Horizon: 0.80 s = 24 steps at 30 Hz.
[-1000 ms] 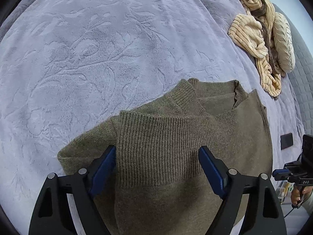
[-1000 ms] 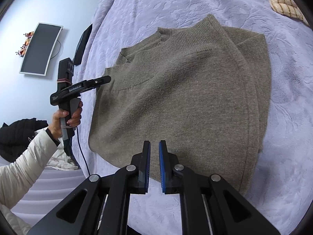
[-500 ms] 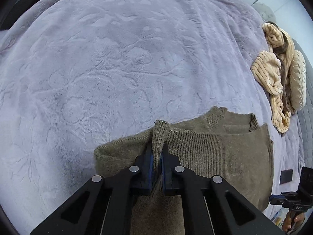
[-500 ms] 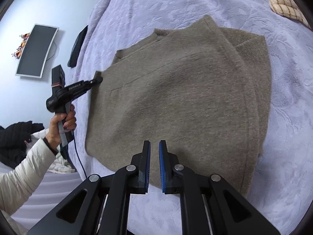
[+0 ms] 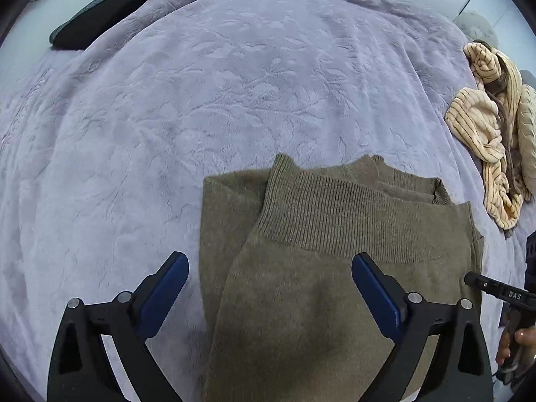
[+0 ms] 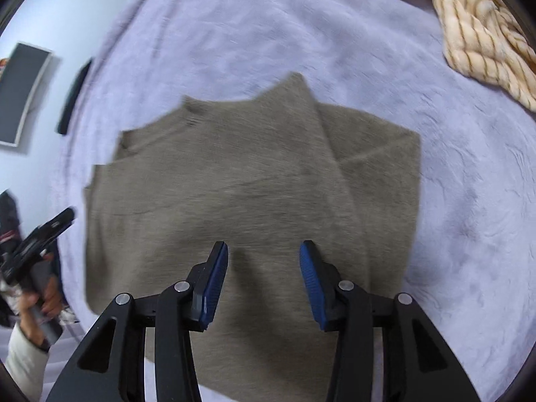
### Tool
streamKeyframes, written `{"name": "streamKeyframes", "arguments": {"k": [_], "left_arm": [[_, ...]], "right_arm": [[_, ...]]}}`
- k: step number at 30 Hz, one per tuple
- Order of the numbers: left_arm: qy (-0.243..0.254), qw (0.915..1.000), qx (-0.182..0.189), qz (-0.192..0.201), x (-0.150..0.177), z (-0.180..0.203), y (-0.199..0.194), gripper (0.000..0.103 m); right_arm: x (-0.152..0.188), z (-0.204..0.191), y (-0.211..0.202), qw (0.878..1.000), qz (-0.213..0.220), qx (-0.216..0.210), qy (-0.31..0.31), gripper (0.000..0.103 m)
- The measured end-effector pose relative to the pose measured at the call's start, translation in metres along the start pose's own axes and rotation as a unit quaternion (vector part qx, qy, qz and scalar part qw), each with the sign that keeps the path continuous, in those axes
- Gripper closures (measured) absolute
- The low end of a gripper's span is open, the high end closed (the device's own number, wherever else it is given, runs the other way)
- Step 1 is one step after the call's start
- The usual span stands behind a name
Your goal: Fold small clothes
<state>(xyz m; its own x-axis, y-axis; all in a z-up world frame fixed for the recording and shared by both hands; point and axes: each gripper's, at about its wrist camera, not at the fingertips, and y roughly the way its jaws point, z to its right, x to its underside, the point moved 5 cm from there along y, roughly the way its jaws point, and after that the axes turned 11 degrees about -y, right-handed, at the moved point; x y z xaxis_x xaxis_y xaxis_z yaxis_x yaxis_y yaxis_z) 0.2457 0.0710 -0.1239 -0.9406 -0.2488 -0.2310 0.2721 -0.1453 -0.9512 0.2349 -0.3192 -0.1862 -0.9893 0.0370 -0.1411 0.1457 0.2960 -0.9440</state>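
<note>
Left hand-held gripper point(image 5: 269, 269) has just sprung wide, nothing pinched, poised over the folded sweater point(image 5: 335, 268) lying on the bed point(image 5: 201, 100). Right hand-held gripper point(image 6: 264, 255) has just been opening, partway apart above the knit, empty too.

A bed carries everything — its cover is a lavender plush blanket point(image 5: 207, 107) embossed with a leaf pattern, spreading well beyond the grippers on every side. Directly below both grippers lies an olive-brown knitted sweater point(image 5: 335, 268), folded flat, its ribbed hem band doubled over on top and its collar at the far end. Far off to the right of the left-hand gripper sits a crumpled cream striped garment point(image 5: 485, 134) — well apart from the sweater. At the blanket's far left edge rests a flat black object point(image 5: 100, 13).
</note>
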Motion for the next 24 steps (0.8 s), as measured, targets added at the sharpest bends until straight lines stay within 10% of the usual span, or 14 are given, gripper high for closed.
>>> {"name": "streamKeyframes", "arguments": {"k": [9, 13, 19, 21, 24], "left_arm": [[-0.002, 0.998, -0.046, -0.044, 0.09, -0.037, -0.005, 0.005], [-0.013, 0.9952, -0.074, -0.062, 0.117, -0.059, 0.01, 0.005], [-0.034, 0.995, -0.06, -0.073, 0.123, -0.069, 0.014, 0.005], [-0.009, 0.9954, -0.071, -0.064, 0.122, -0.065, 0.013, 0.005], [0.03, 0.9945, -0.086, -0.052, 0.122, -0.058, 0.019, 0.004]], "right_arm": [[0.088, 0.011, -0.05, 0.993, 0.022, -0.078, 0.09, 0.048], [0.156, 0.018, -0.039, 0.967, 0.014, -0.165, 0.196, 0.048], [0.155, 0.033, -0.006, 0.924, 0.075, -0.233, 0.295, 0.05], [0.143, 0.033, -0.009, 0.92, 0.084, -0.238, 0.3, 0.096], [0.128, 0.027, -0.032, 0.949, 0.097, -0.193, 0.231, 0.096]]}}
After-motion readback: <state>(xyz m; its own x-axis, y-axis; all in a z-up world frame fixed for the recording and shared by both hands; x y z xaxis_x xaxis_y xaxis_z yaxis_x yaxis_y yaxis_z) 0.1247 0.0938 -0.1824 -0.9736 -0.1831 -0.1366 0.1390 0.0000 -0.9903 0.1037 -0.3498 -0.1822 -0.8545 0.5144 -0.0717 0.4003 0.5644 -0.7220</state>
